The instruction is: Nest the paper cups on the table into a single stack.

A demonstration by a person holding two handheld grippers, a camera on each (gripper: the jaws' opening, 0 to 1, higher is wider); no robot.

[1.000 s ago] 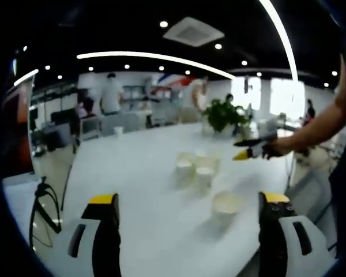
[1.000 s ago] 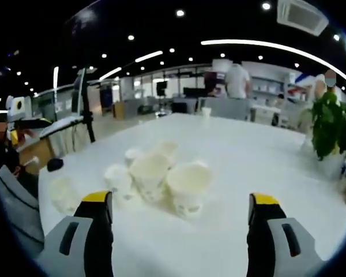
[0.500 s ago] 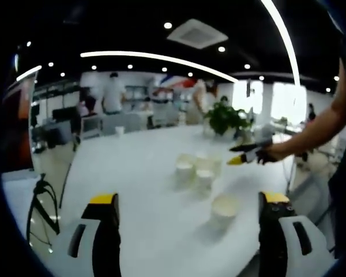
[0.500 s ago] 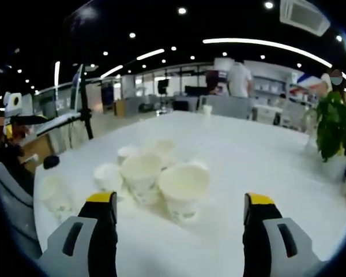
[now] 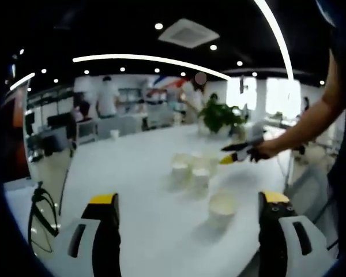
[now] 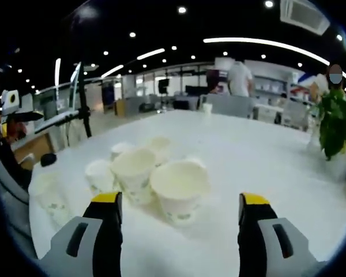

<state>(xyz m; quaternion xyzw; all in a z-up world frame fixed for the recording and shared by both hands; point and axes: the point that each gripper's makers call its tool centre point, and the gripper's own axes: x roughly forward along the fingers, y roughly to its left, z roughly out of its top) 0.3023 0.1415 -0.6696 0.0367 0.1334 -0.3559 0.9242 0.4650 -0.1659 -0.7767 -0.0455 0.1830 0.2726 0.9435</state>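
Several white paper cups stand upright on the white table (image 5: 138, 173). In the left gripper view a cluster of cups (image 5: 191, 167) sits mid-table, and a lone cup (image 5: 222, 205) stands nearer, between my jaws' lines. My left gripper (image 5: 189, 199) is open and holds nothing. My right gripper (image 5: 230, 153), held by a hand, comes in from the right beside the cluster. In the right gripper view the nearest cup (image 6: 180, 190) stands just ahead of my open right gripper (image 6: 180, 199). More cups (image 6: 132, 172) stand behind it, and the lone cup (image 6: 49, 195) is at the far left.
A potted plant (image 5: 219, 115) (image 6: 337, 127) stands at the table's far side, and a small cup (image 5: 114, 134) sits at its back edge. A black stand (image 6: 81, 98) rises beyond the table, and a cable (image 5: 39, 202) hangs at its left edge. People stand in the background.
My right gripper has moved closer to the cup cluster, so the cups look larger in its view. In the left gripper view it has shifted left towards the cluster. No cup has moved.
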